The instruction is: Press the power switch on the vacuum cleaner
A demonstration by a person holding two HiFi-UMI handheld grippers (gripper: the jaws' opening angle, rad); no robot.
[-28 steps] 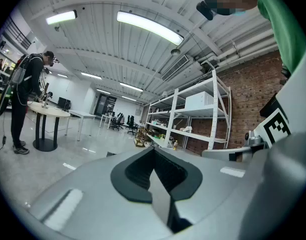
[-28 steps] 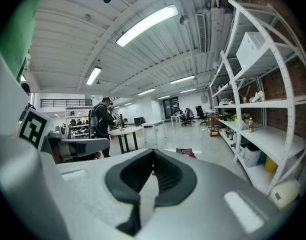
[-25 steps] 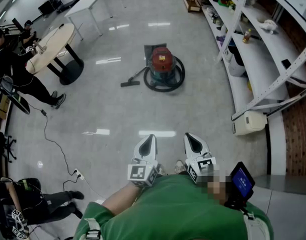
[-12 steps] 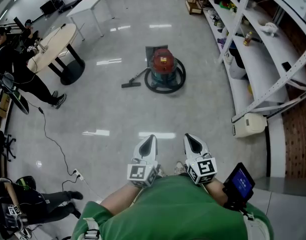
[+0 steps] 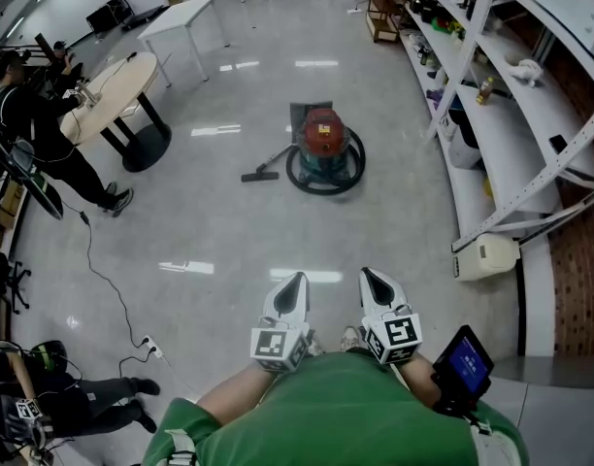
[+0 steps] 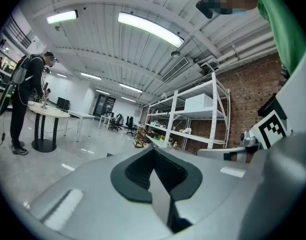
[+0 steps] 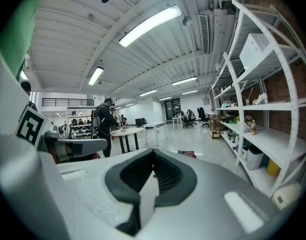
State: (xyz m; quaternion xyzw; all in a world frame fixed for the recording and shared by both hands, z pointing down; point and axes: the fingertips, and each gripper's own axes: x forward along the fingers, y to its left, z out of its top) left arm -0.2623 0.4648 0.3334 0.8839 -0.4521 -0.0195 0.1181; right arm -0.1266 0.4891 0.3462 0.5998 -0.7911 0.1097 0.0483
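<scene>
At the far left a person (image 5: 30, 129) is standing at a round table (image 5: 111, 83), with a white rectangular table (image 5: 181, 13) sitting beyond it. A thin cable (image 5: 95, 260) is trailing down the glossy floor (image 5: 219, 231) to a power strip (image 5: 151, 341), and another person (image 5: 54, 396) is sitting low in the bottom left corner.

Mid-floor, the vacuum cleaner (image 5: 322, 136), red on top, is standing well apart from both grippers, with its dark hose (image 5: 307, 178) looping around its base and its floor nozzle (image 5: 254, 176) lying just to its left. The power switch is too small to make out. Only bare floor is lying between the grippers and the machine.

The left gripper (image 5: 295, 283) is pointing forward near the person's green-clad body, its jaws pressing together with nothing between them. The right gripper (image 5: 371, 280) is hovering just beside it, jaws likewise meeting and empty. A small blue-screened device (image 5: 467, 357) is sitting by the right arm.

Along the right, white shelving (image 5: 530, 105) is carrying assorted items, and a white appliance (image 5: 486, 257) is resting at its foot.
</scene>
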